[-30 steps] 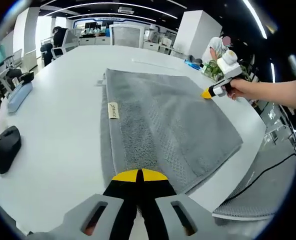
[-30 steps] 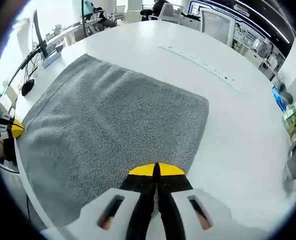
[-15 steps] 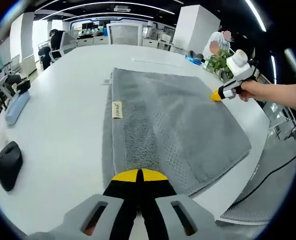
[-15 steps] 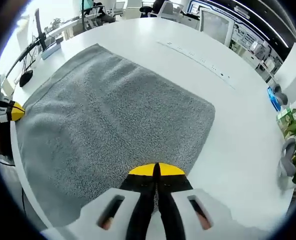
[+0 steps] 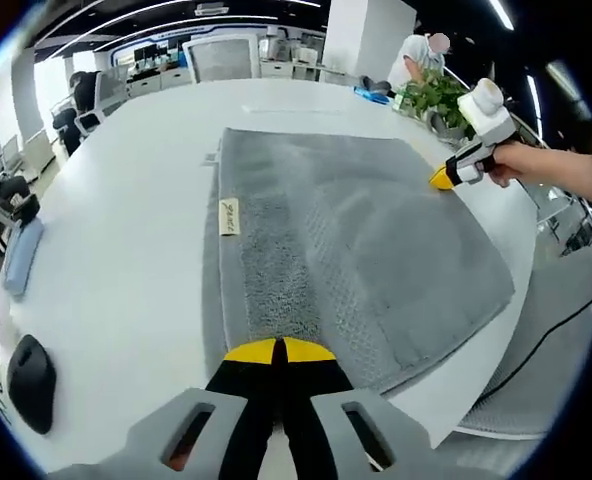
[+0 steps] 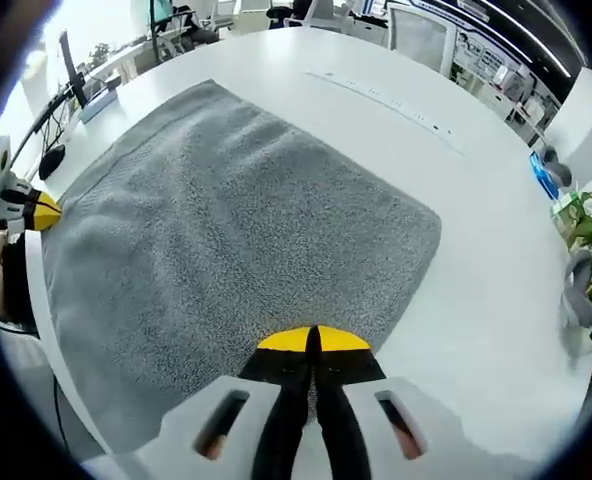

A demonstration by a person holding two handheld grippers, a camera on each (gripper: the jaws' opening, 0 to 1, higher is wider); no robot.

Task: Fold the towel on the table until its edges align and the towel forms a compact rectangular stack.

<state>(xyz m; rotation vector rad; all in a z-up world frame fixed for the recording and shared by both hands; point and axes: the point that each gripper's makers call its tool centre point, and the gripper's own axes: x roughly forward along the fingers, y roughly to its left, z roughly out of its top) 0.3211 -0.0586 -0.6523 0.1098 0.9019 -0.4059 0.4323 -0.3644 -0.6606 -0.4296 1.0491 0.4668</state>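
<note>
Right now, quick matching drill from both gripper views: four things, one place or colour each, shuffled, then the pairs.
1. towel
2. computer mouse
3. potted plant
4. right gripper

A. black, near table edge
B. grey, spread flat on the white table
C. green, far side of table
D. yellow tips at the towel's edge

Pairs: 1-B, 2-A, 3-C, 4-D

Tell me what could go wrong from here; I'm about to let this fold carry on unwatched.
1. The towel overhangs the table edge near the person, so a pull could drag it off.
2. The left tool and the right tool look shut on separate towel edges; if either slips, the fold may land skewed.
3. The label side already shows a doubled layer, so edges may misalign.
</note>
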